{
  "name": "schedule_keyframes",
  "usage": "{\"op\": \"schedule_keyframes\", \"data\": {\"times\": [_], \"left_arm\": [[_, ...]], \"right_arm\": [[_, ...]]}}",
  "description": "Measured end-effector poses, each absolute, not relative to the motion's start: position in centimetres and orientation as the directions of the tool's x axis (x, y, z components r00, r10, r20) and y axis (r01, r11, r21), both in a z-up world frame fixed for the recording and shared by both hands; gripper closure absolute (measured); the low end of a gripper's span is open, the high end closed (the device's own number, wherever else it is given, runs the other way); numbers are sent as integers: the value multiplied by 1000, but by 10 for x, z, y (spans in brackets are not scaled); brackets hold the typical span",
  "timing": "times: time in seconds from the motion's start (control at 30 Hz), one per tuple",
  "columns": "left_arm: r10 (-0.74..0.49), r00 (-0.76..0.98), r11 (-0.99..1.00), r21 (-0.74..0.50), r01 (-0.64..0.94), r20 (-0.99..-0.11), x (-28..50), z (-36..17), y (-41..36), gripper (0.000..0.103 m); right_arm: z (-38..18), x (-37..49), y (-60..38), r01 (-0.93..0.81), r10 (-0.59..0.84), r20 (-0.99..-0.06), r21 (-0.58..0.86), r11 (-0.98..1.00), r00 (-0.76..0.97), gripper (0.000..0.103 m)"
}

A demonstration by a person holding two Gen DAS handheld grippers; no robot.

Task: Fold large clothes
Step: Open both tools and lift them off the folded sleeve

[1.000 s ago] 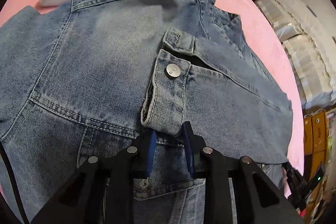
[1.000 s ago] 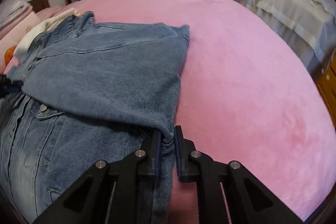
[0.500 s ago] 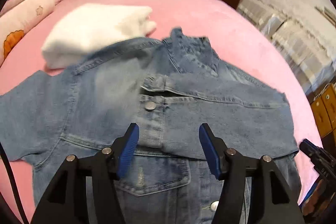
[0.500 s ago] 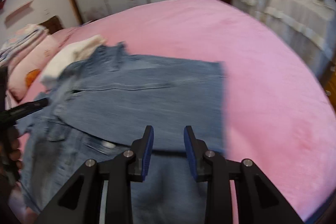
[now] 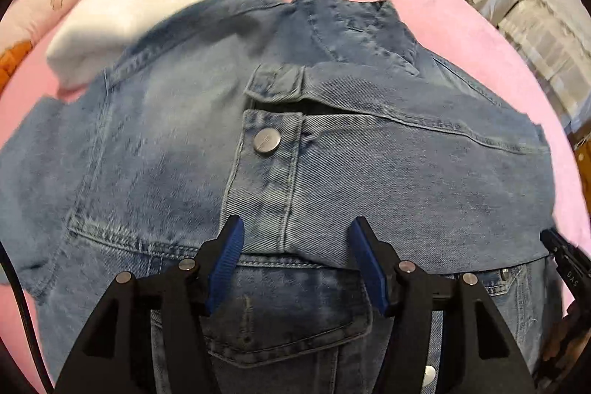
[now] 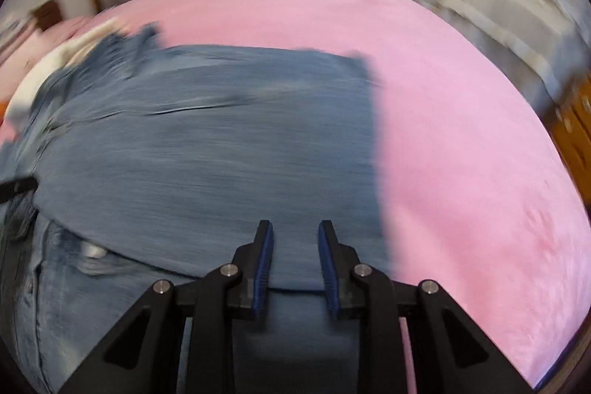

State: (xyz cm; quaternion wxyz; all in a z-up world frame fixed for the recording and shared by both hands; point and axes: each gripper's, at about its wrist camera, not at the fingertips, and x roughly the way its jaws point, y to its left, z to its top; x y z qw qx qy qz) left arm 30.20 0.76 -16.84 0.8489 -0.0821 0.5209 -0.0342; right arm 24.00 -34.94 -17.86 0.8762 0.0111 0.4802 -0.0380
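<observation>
Both grippers are pointing steeply down over the denim jacket, which is lying on the pink bed with 1 sleeve folded across its front. The left gripper is hanging released, nothing between its jaws. The right gripper has just been closing, its narrow gap empty. A white folded garment is lying beyond the collar.
</observation>
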Motion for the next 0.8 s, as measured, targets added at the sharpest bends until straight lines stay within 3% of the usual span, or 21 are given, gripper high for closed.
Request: {"op": "schedule_keyframes", "data": {"times": [0.07, 0.13, 0.33, 0.63, 0.8], "left_arm": [[-147, 460, 983, -183, -34, -876, 302, -169, 9, 44], [-134, 462, 984, -172, -40, -877, 302, -169, 6, 40], [-125, 438, 985, -163, -50, -890, 297, -163, -2, 35], [-182, 470, 972, -229, -44, -863, 257, -113, 1, 35], [-193, 496, 975, -223, -1, -846, 231, -85, 1, 34]], "right_arm": [[-178, 237, -364, 110, -43, -848, 19, 994, 529, 93], [-177, 238, -362, 120, -51, -851, 14, 993, 523, 93], [-177, 243, -345, 162, -117, -857, -39, 986, 503, 82], [-140, 214, -342, 190, -43, -861, 63, 980, 507, 80], [-116, 187, -327, 180, -17, -849, 93, 979, 529, 66]]}}
